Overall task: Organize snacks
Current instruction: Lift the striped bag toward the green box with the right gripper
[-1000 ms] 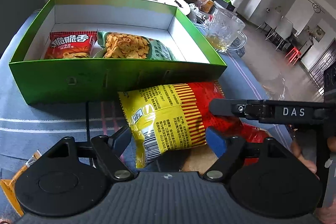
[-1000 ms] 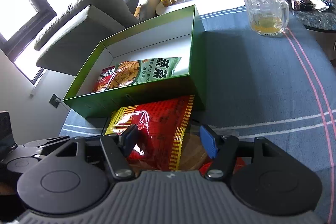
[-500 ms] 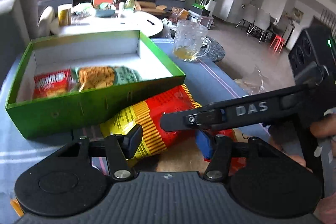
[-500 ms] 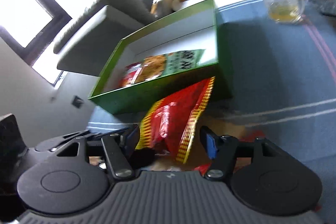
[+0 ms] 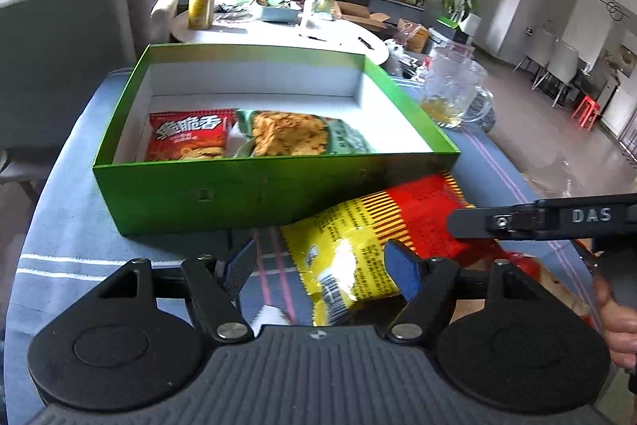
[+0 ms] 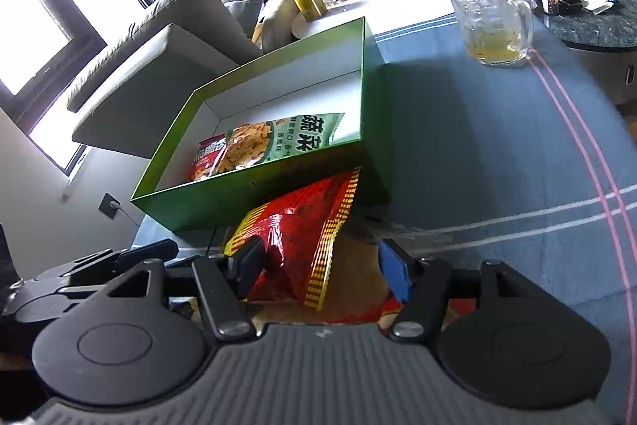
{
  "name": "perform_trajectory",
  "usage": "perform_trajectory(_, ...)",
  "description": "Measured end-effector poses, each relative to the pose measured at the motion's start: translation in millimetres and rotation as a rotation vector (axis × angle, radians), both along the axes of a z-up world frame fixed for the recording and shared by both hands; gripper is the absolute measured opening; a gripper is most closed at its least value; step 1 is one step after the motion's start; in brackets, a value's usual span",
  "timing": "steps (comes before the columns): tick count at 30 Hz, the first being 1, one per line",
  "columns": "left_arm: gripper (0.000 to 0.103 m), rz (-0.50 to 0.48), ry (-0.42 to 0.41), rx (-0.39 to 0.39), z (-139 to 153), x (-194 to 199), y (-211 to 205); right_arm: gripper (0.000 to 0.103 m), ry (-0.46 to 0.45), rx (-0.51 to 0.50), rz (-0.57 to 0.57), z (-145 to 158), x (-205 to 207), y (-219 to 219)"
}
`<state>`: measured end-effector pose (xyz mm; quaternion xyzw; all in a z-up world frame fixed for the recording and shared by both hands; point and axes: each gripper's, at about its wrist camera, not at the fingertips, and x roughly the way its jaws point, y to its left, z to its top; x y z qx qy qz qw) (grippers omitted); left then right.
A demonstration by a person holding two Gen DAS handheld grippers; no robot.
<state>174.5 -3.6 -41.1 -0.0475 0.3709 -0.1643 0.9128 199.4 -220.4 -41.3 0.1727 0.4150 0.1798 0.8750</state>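
Observation:
A green box (image 5: 239, 194) holds a red snack bag (image 5: 187, 140) and a green chip bag (image 5: 294, 134). Against its near wall leans a red and yellow snack bag (image 5: 358, 245). My left gripper (image 5: 320, 269) straddles that bag's yellow end; its jaws are opening, and only the right pad (image 5: 402, 273) is by the bag. In the right wrist view the same bag (image 6: 302, 245) stands between the fingers of my right gripper (image 6: 321, 269). The left pad (image 6: 251, 263) touches it, and the right pad stands apart. The right gripper's near finger (image 5: 517, 222) crosses over the bag's red part.
A glass mug (image 6: 489, 14) with a little yellow liquid stands right of the box on the blue striped cloth (image 6: 497, 166). A brown packet (image 6: 354, 265) lies under the red bag. A grey sofa (image 5: 59, 26) is at the left. A hand (image 5: 617, 321) grips the right tool.
The left jaws narrowed on the bag's yellow end, twisting the bag up on edge, and have now widened again. The bag has settled back against the box. The right jaws kept their width.

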Motion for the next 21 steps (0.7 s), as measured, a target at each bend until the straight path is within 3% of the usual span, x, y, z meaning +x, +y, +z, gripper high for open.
perform_trajectory(9,0.069,-0.002,0.043,-0.031,-10,5,2,0.064,-0.029,-0.050,-0.020,6,4,5)
perform_trajectory(13,0.070,-0.014,0.038,-0.037,-8,3,2,0.064,-0.048,-0.125,0.005,1,7,7)
perform_trajectory(21,0.074,-0.065,0.064,-0.090,-7,6,-8,0.064,-0.004,-0.035,-0.003,-9,9,-13)
